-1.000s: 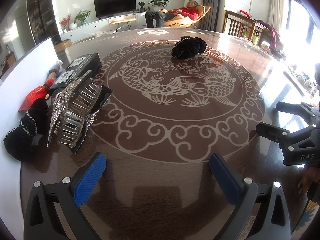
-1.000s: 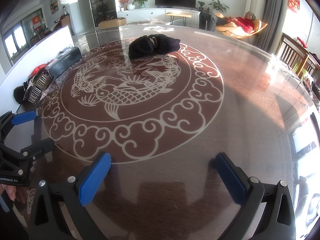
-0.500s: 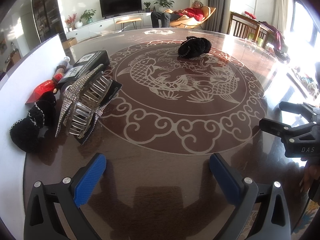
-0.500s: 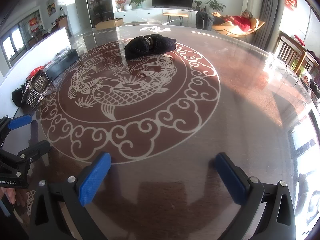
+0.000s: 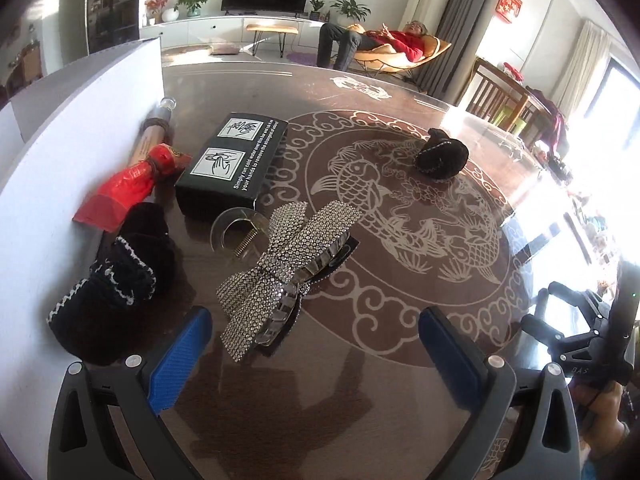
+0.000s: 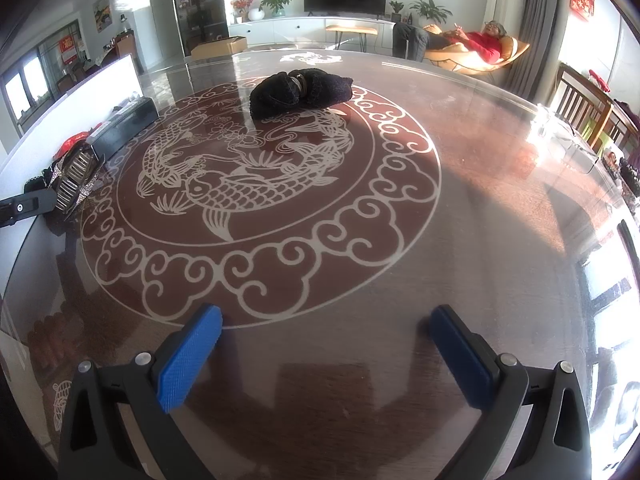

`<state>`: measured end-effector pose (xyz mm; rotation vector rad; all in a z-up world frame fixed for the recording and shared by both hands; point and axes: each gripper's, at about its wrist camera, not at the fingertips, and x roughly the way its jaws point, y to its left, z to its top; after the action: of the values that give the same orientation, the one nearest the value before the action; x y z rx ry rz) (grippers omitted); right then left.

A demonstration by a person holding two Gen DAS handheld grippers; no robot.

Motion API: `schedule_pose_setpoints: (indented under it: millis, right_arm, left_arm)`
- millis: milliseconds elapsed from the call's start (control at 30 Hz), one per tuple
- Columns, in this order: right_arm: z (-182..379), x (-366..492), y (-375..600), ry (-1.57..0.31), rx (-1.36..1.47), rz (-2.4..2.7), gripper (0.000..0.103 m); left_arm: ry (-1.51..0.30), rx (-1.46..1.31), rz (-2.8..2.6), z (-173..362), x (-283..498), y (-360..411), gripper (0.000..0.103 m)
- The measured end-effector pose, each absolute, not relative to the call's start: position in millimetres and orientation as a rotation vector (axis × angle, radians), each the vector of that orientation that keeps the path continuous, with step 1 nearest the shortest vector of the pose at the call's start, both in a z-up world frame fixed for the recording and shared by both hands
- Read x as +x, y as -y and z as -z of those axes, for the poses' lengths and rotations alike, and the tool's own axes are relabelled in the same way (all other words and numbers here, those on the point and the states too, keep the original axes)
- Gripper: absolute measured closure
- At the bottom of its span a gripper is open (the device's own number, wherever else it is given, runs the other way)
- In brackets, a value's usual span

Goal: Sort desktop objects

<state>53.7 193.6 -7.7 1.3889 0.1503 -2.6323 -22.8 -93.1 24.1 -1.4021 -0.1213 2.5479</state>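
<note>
A: Swung in close on the rhinestone bow clip point(image 5: 280, 276) over the last second; lies on the table point(image 5: 360, 420) just ahead of the left gripper point(image 5: 316, 344), jaws wide, nothing held.

B: And around it?

A: Clear hair claw point(image 5: 236, 228) and black box point(image 5: 232, 168) just behind, black knit piece point(image 5: 116, 280) and red-wrapped bottle point(image 5: 136, 176) by the white board point(image 5: 60, 152). Other black bundle point(image 6: 300, 92) alone at centre, well ahead of the right gripper point(image 6: 326, 348), likewise wide and empty.

B: Meaning?

A: Probably lining up a pick of the clip.
</note>
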Motion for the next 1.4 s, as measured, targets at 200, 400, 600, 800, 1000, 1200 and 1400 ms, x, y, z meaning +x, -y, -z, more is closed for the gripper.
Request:
schedule_pose_setpoints:
  millis: [200,400,600,800,1000,1200,1400]
  right_arm:
    - [7.5,55.5,-191.5,-0.157,1.385,2.626,0.0]
    - [7.4,57.0,-188.4,-0.171,1.375,2.614,0.0]
    - [6.8,58.5,-185.9,-0.197,1.362,2.612,0.0]
    - [5.2,59.9,-184.2,-0.227,1.351,2.624,0.0]
    - [5.5,58.4,-187.2,-0.206,1.359,2.615,0.0]
    - [5.8,58.0,-187.7,-0.2,1.362,2.615,0.0]
    - [7.2,57.0,-189.5,-0.173,1.372,2.603,0.0]
  left_arm:
    - [-0.189,-1.469,-2.496,-3.6,-45.2,62.8,0.0]
    - [-0.201,-1.392,-2.555,-5.8,-48.7,59.0,0.034]
    - [-0.14,-1.406,-2.68,-12.8,-15.1,69.3,0.057]
    - [0.048,-1.465,-2.822,-10.5,18.2,82.5,0.056]
    - [-0.082,-1.433,-2.7,1.2,14.9,62.0,0.001]
    - [-0.095,-1.415,-2.664,2.8,14.7,61.7,0.0]
    - [-0.084,-1.416,-2.671,2.2,14.0,62.0,0.0]
